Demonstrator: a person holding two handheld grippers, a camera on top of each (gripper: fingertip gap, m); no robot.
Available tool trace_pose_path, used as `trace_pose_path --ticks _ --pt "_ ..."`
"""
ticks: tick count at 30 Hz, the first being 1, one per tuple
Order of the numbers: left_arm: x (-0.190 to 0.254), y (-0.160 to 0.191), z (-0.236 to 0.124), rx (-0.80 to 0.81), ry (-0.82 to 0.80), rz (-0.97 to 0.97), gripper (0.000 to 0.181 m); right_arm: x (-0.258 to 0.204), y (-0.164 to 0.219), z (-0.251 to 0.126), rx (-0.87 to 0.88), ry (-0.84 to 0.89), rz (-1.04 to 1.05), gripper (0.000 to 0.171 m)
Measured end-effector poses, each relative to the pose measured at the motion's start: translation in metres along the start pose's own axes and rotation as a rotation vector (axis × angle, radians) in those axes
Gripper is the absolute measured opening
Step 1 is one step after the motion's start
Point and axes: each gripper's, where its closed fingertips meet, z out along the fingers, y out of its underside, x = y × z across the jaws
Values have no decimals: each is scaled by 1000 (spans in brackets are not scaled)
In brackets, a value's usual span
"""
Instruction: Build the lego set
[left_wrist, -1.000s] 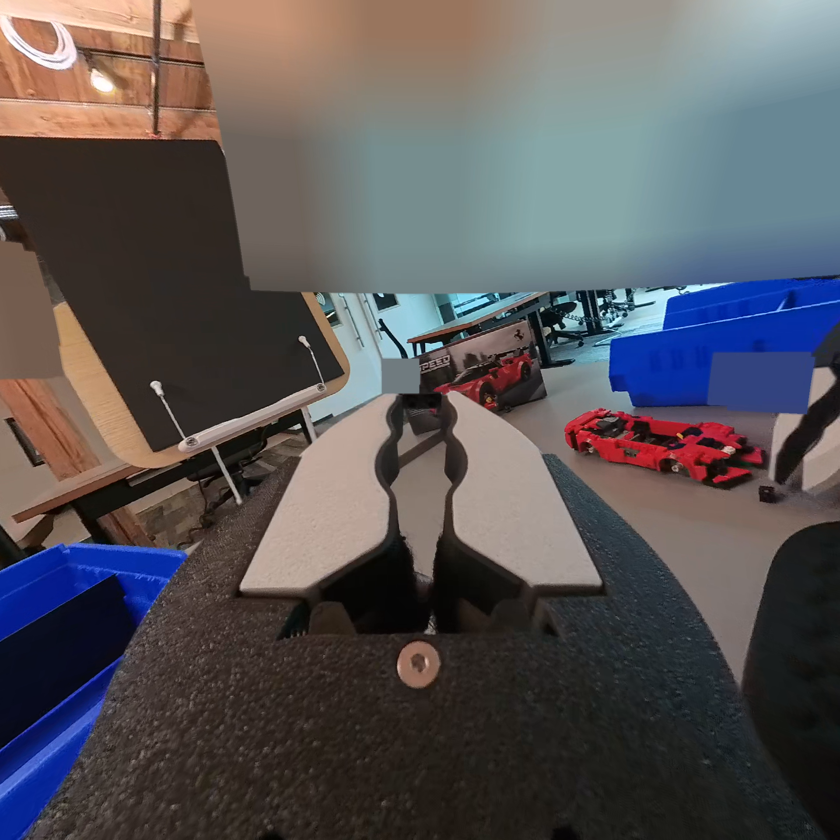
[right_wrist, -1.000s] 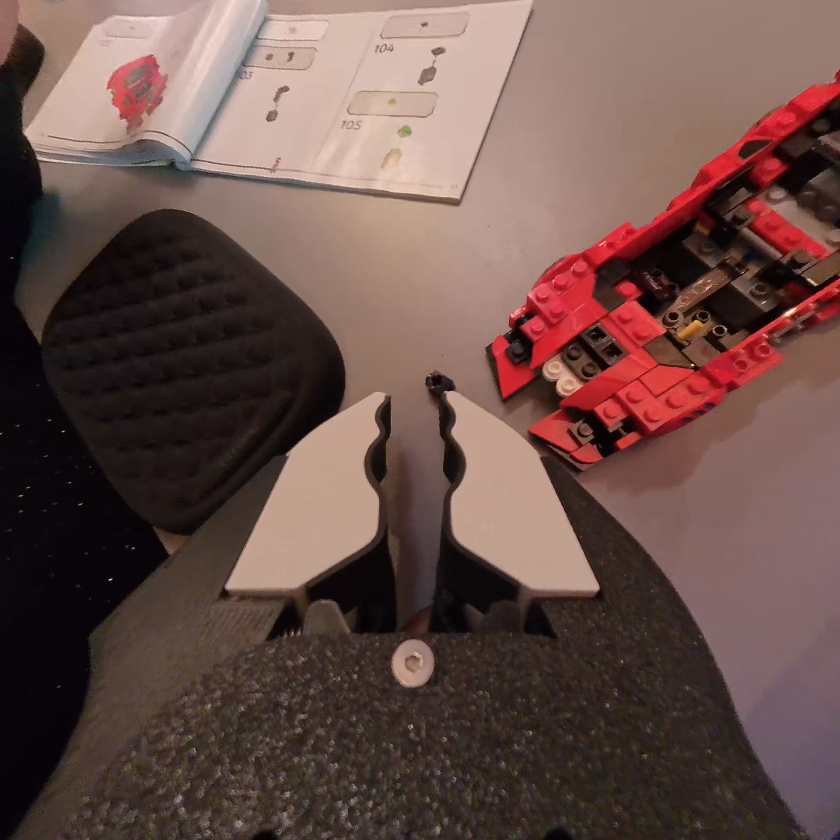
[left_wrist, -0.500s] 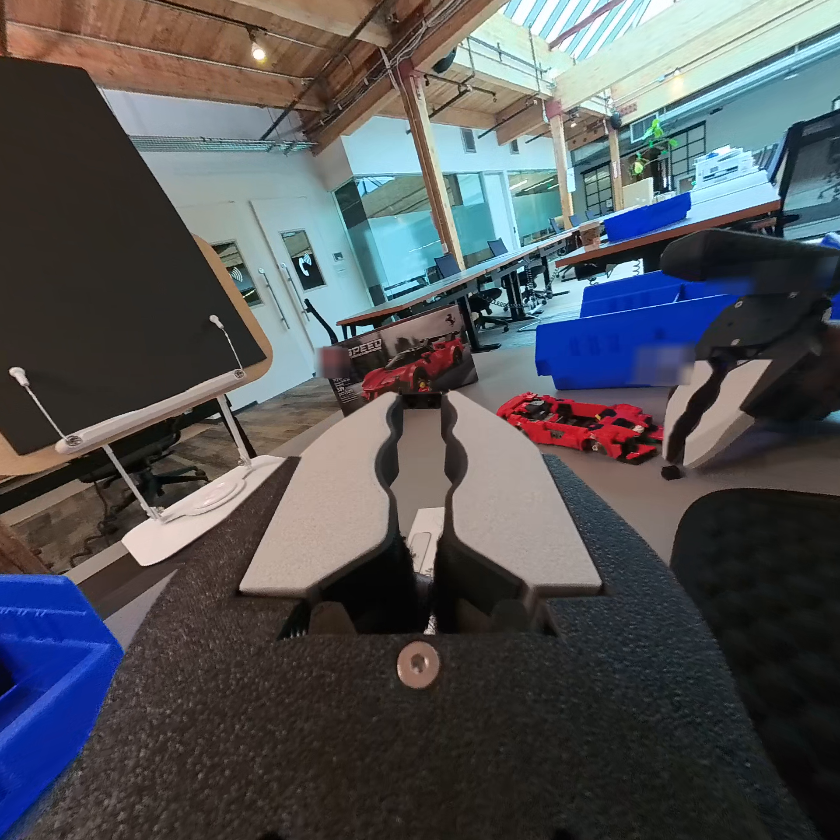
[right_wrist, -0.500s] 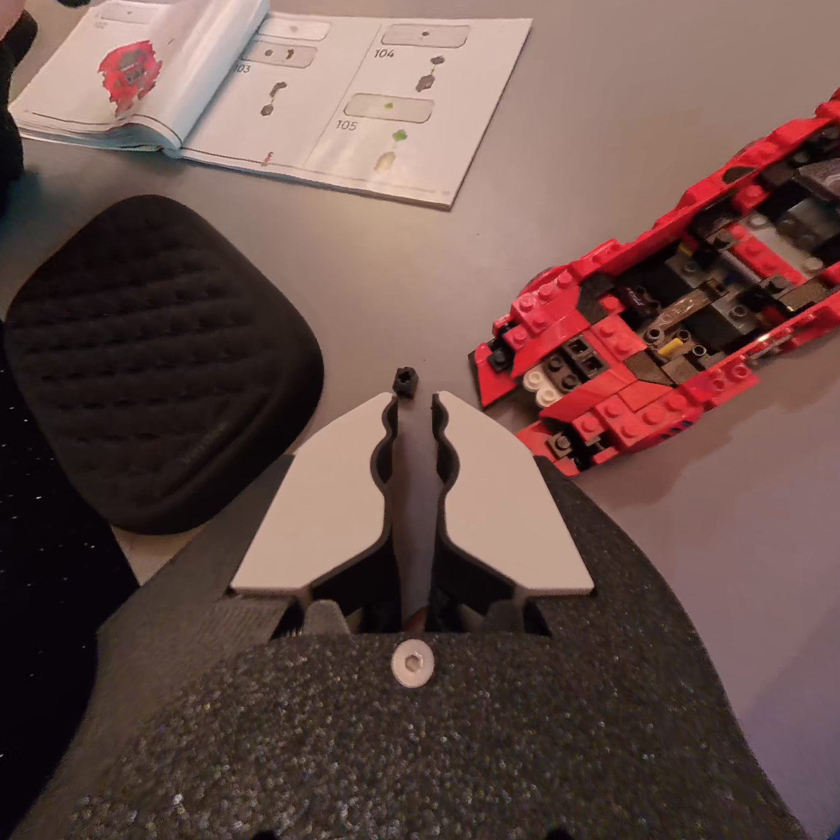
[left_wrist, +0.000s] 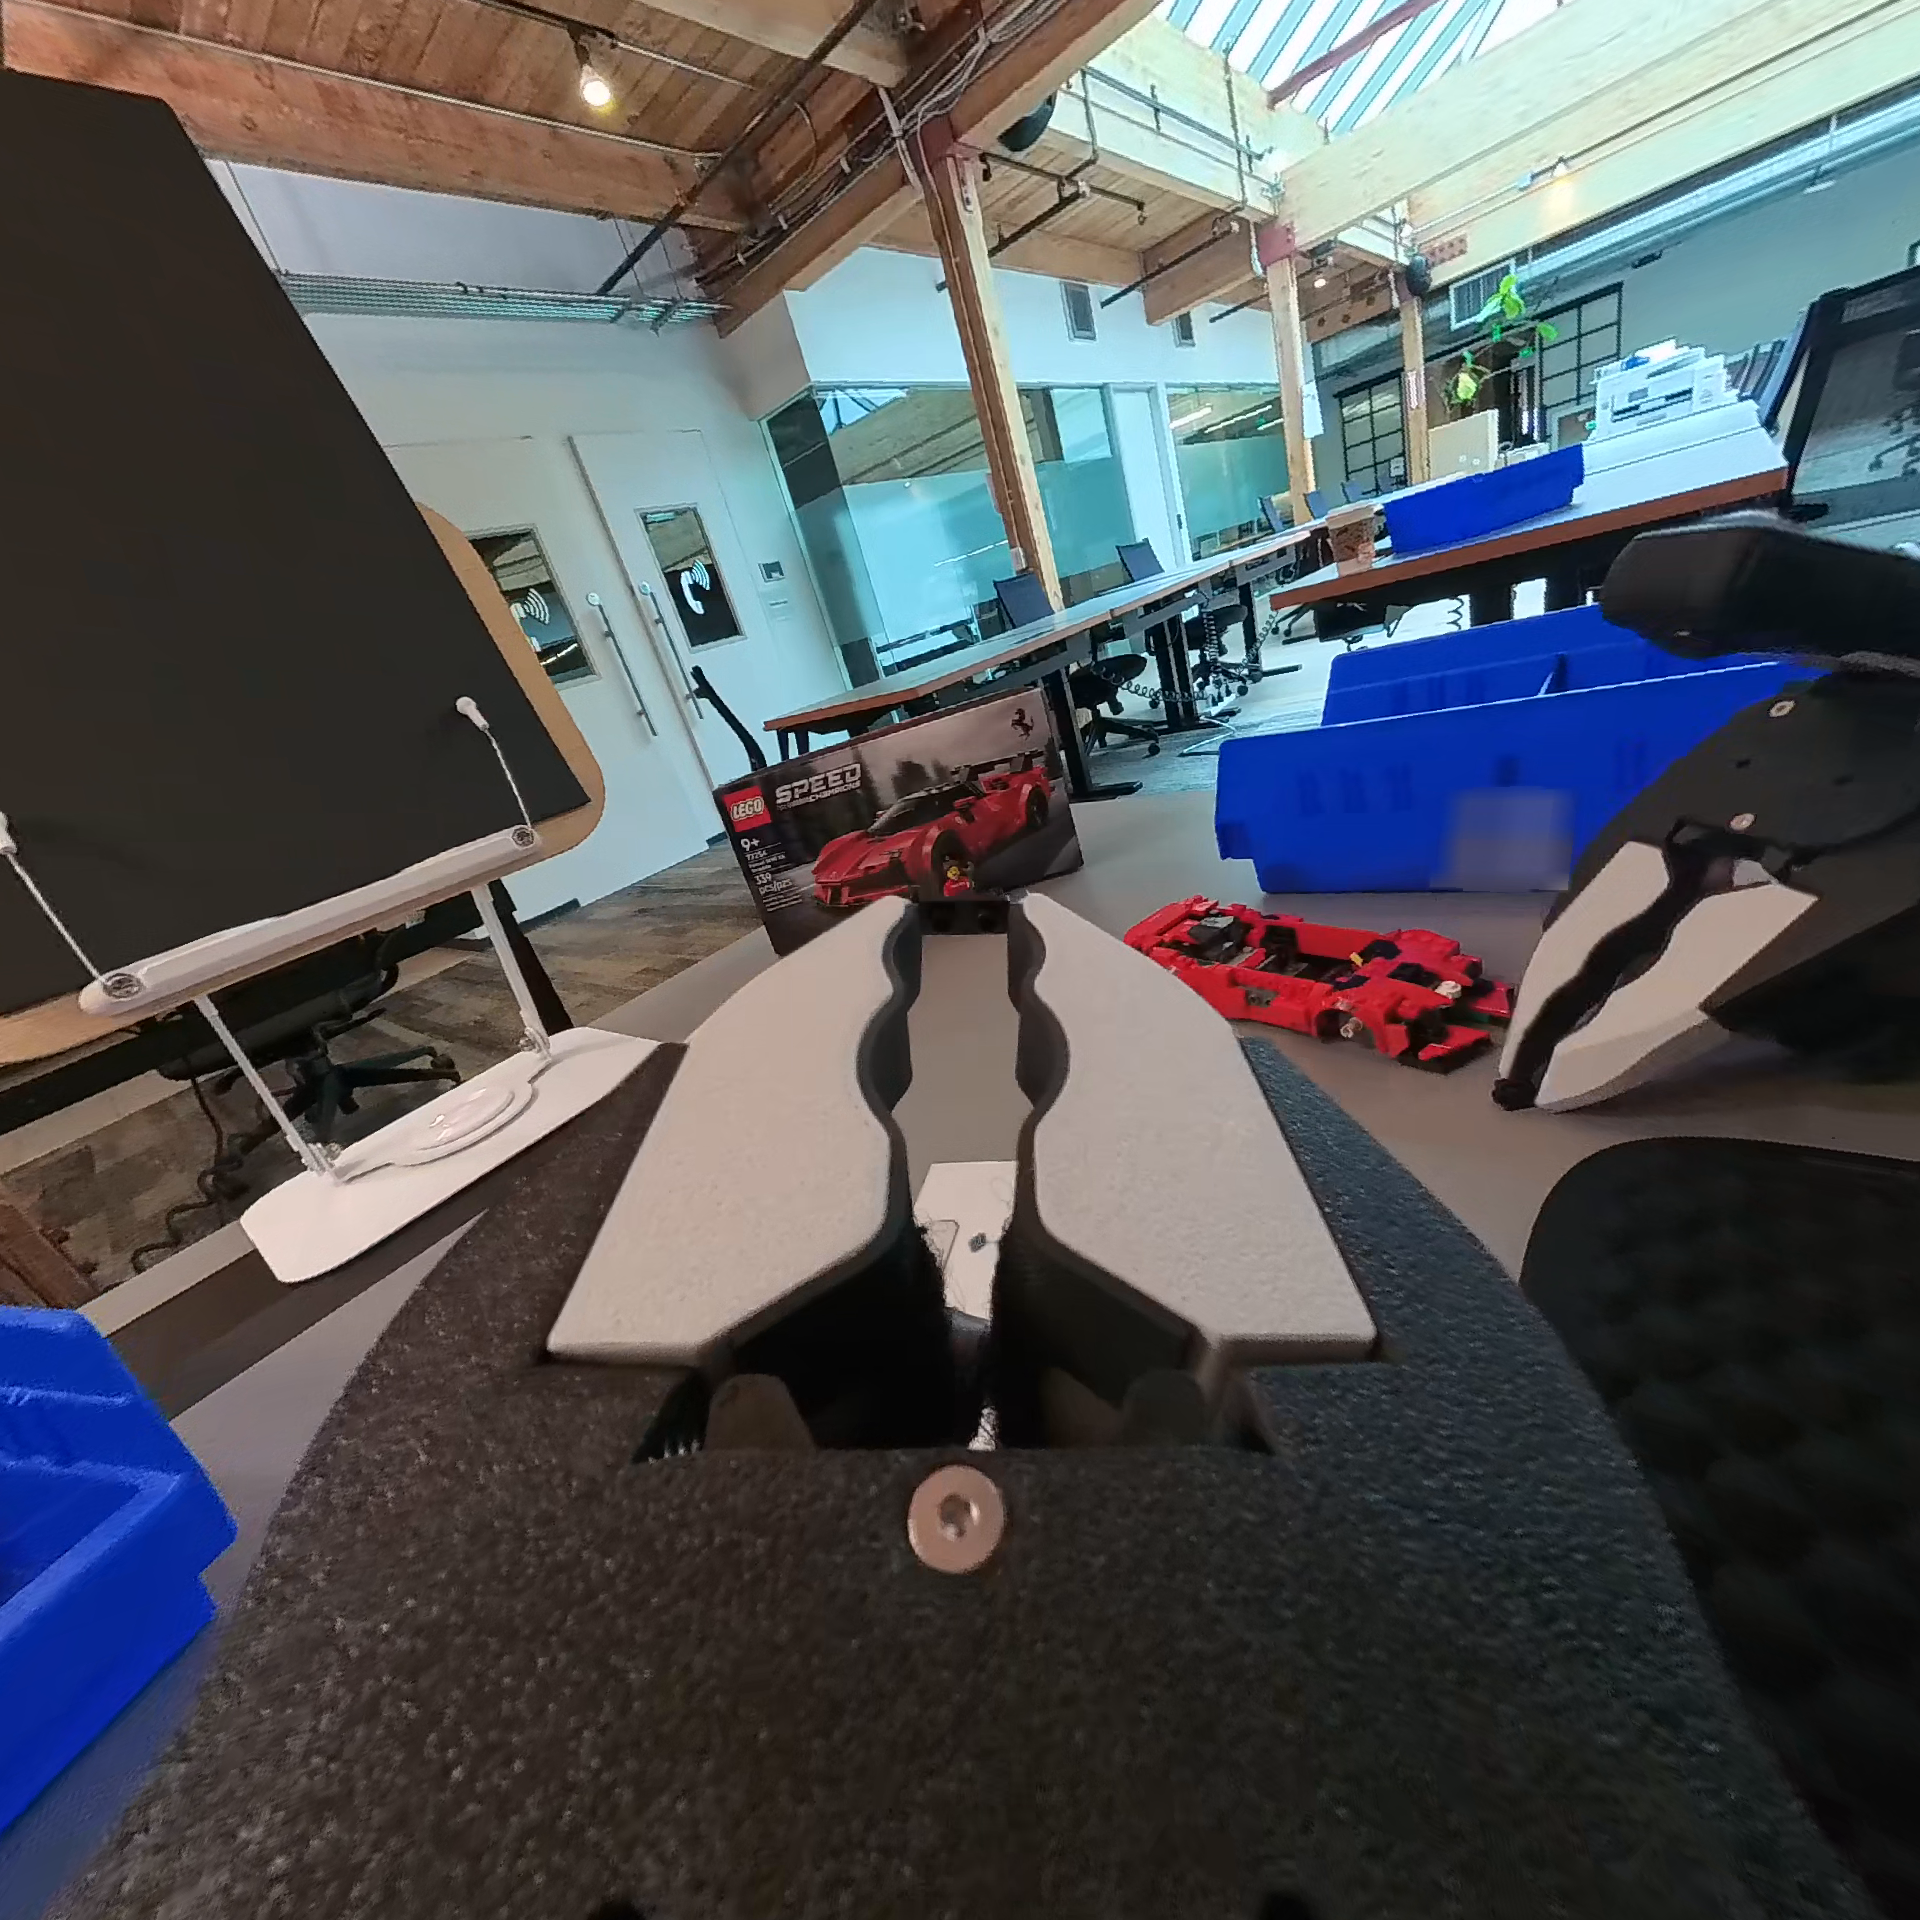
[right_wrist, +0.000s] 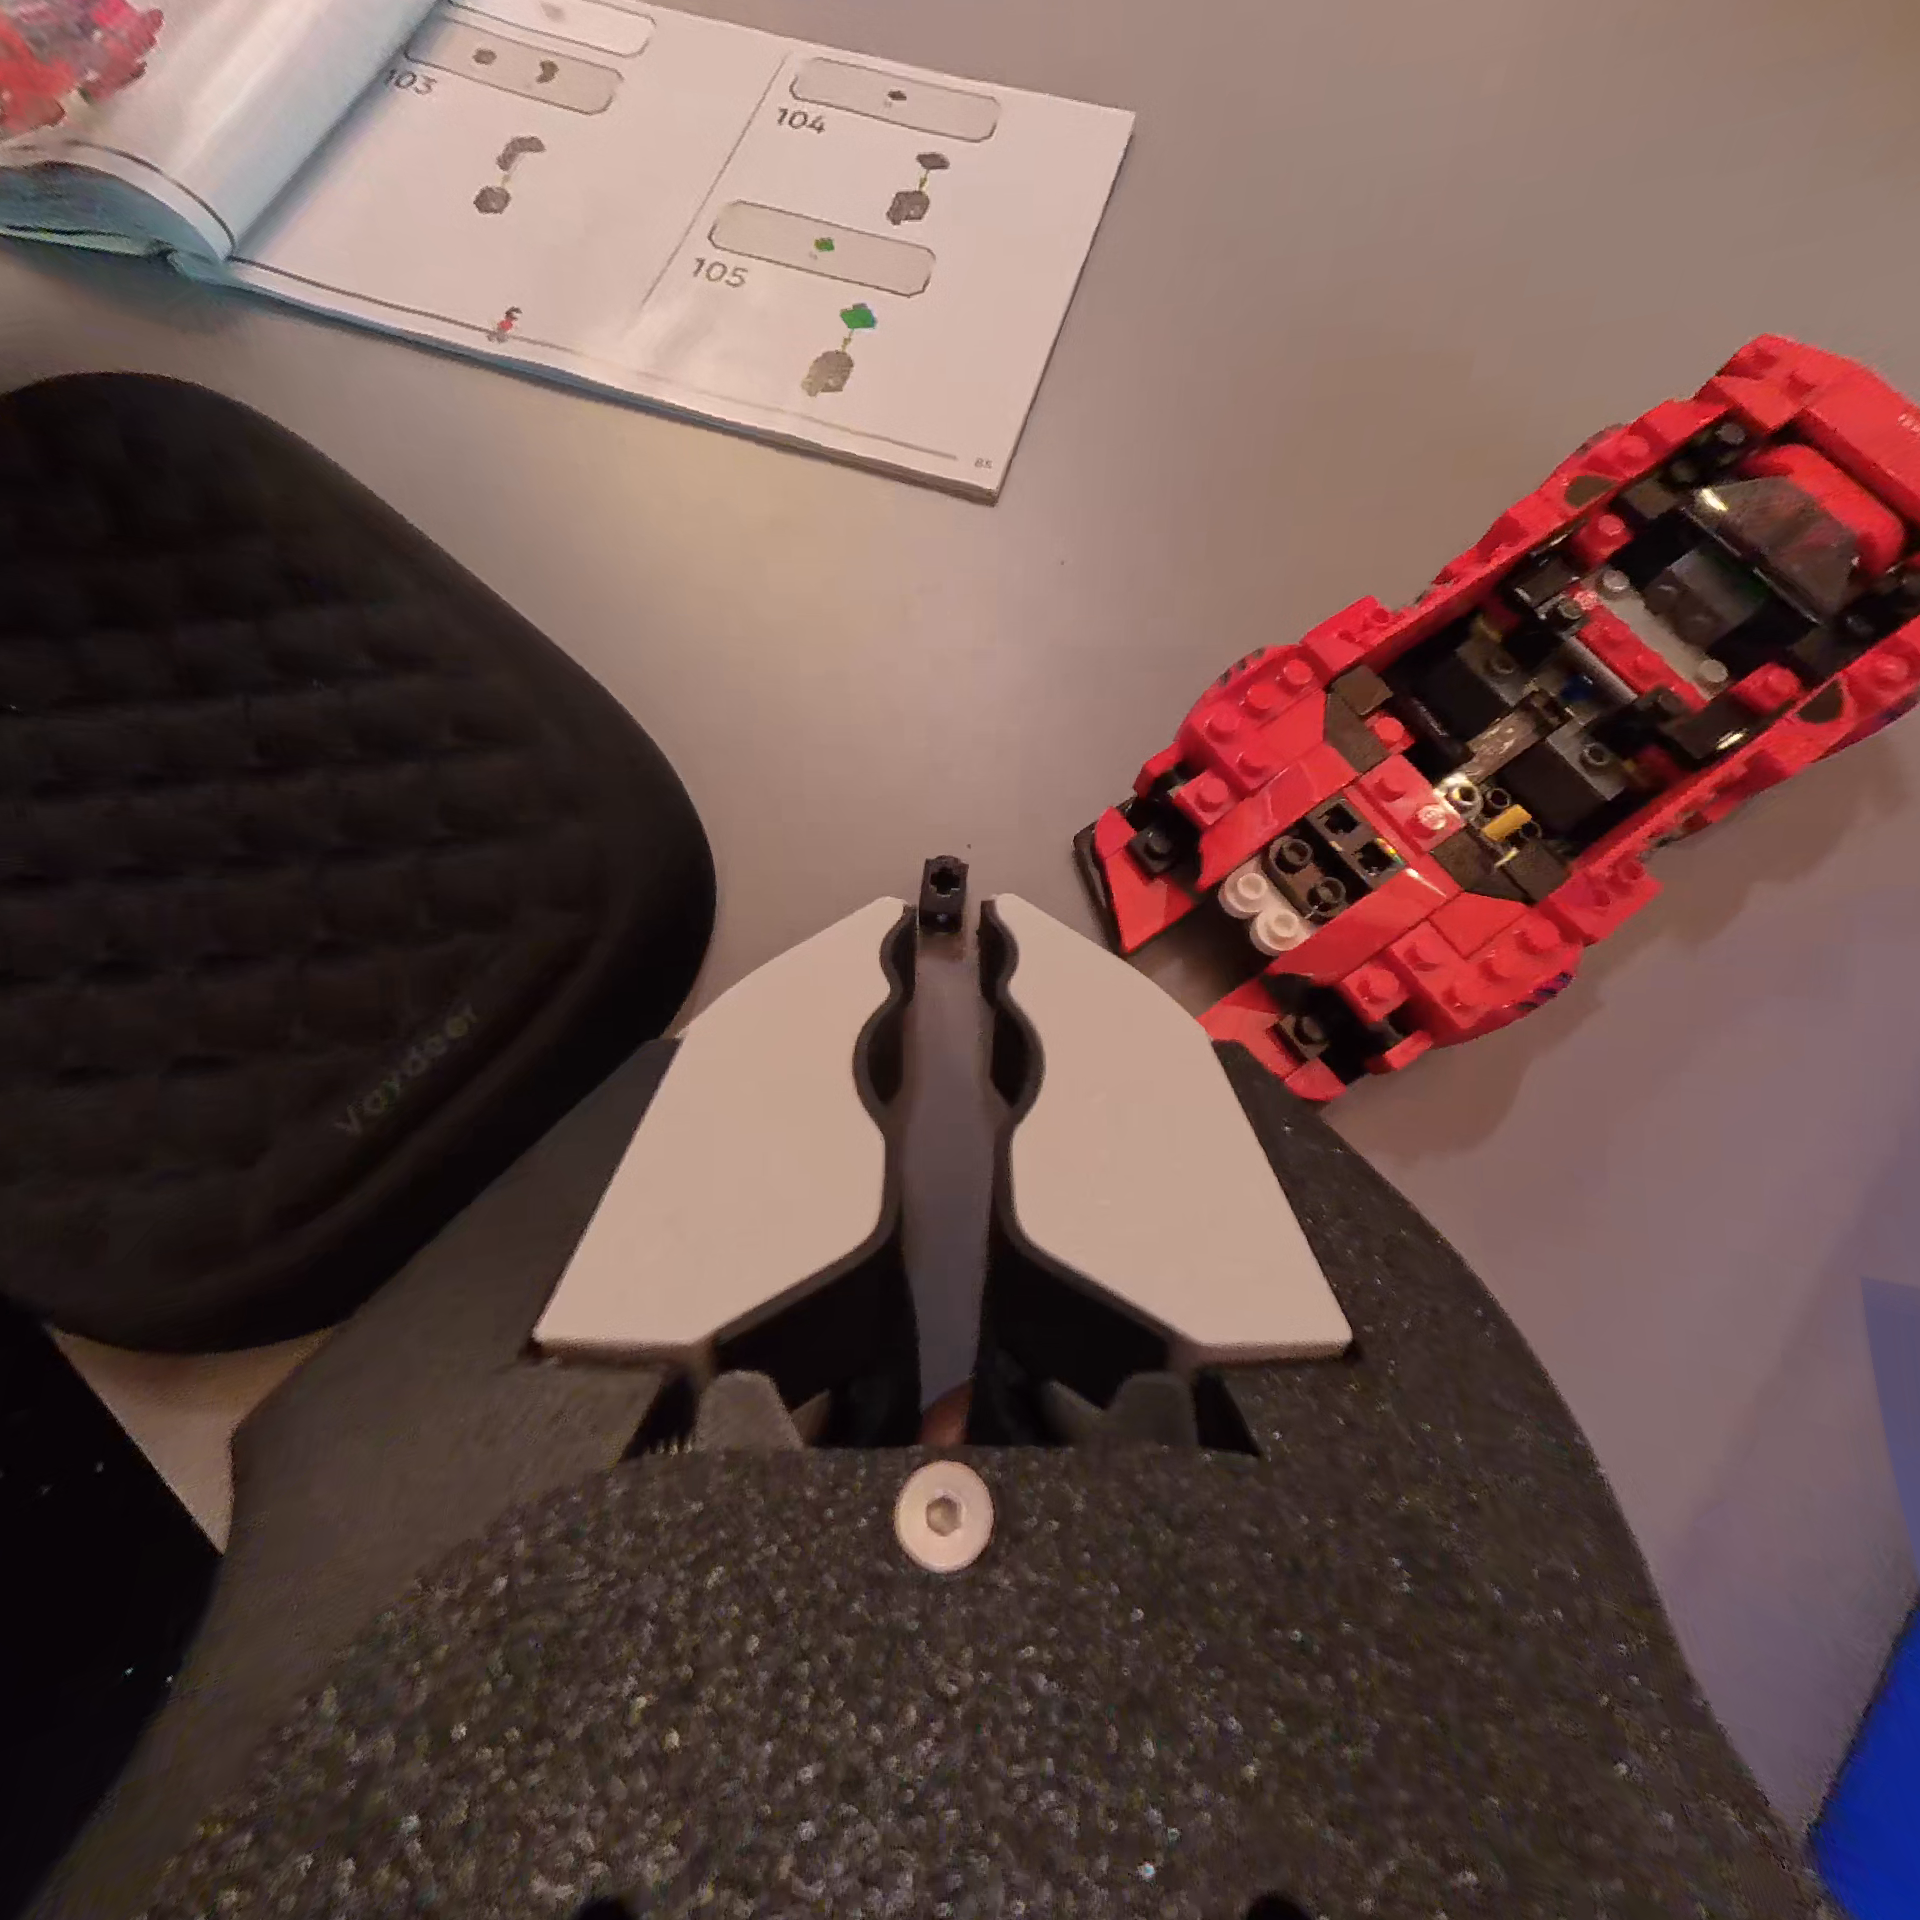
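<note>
The right gripper (right_wrist: 943, 906) pinches a small black brick (right_wrist: 943, 891) at its fingertips, just left of the red car (right_wrist: 1538, 748) on the desk (right_wrist: 1299, 312). The left gripper (left_wrist: 964, 914) clamps another black piece (left_wrist: 964, 916), left of the car.

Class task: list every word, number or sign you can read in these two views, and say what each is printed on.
I won't copy out the writing, but these things bear it:
Box: print on its front.
Booklet: numbers beside its steps.
Black pad: a mark near its edge.
Glass doors: white signs.
Blue bin: label blurred over.
</note>
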Motion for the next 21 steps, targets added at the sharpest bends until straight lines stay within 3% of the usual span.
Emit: trace_pose_path --ticks 1,10,13,17,21 --pt "1 0 0 0 1 -2 15 -1 0 1 -4 -6 -6 9" --pt "1 -2 0 14 -2 -14 15 -10 -17 5 57 -36 -40 8" --pt "1 -7 -2 46 5 -16 15 -20 -58 -5 200 -68 -46 8" --pt "3 -13 -3 69 2 28 15 -50 -142 -32 488 -133 -116 8" --pt "8 -13 -2 52 -9 99 15 -73 -186 -36 547 29 -414 8"
